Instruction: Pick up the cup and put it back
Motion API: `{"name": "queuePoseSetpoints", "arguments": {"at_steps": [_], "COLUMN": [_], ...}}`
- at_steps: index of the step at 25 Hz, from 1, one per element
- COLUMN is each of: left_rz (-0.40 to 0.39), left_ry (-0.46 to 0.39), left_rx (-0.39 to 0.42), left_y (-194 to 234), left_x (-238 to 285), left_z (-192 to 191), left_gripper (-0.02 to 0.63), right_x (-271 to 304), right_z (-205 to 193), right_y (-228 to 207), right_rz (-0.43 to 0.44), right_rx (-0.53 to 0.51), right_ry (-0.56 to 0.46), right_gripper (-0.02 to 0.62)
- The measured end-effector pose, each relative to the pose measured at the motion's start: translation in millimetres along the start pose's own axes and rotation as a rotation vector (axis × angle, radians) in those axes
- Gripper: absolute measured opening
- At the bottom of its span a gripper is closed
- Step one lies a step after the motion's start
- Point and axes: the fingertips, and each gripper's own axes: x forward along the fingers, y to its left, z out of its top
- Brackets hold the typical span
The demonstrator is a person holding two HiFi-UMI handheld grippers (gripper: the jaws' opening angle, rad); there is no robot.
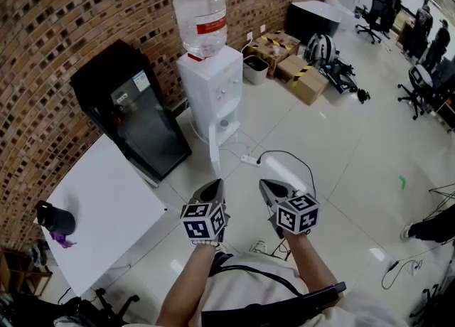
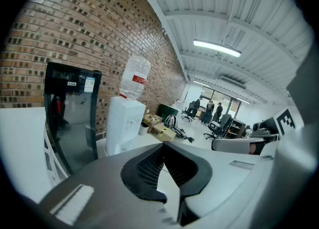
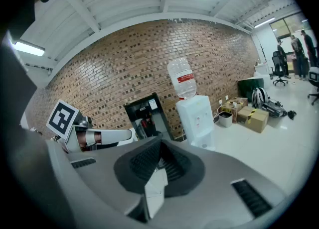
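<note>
The left hand-held gripper (image 1: 212,190) and the right hand-held gripper (image 1: 269,188) hang side by side over the pale floor (image 1: 341,141), just apart from each other. Each has its jaws closed tip to tip with nothing between them. The dark cup (image 1: 55,219) stands upright at the far left corner of the white surface (image 1: 106,205), well away from both. Beyond the surface a black cabinet (image 1: 135,116) and a water dispenser (image 1: 211,84) stand against the brick wall.
</note>
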Motion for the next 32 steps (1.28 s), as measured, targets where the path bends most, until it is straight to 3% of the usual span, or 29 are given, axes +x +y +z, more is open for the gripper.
{"name": "queuePoseSetpoints", "arguments": {"at_steps": [14,21,24,25,32], "left_rz": [0.008,0.027,0.037,0.041,0.058], "left_ry": [0.016,0.028,0.034,0.035,0.06], "left_rx": [-0.005,-0.015,-0.017,-0.016,-0.03], "left_y": [-8,-21,-27,-28,-32], "left_x": [7,23,32,35,67], "left_z": [-9,-15,-18,-19,-30], "left_gripper": [0.0,0.0,0.0,0.0,0.0], "right_x": [-3,-16,-18,-18,3], "right_z": [-9,-5,-4,-4,-9], "right_y": [-12,-40,-54,-58,-95], "right_rz": [0.019,0.046,0.065,0.07,0.05], "right_rx": [0.022,0.082,0.097,0.091,0.051], "right_ry": [0.019,-0.045,-0.061,-0.056,-0.025], "right_gripper": [0.018,0.028,0.064,0.151,0.198]}}
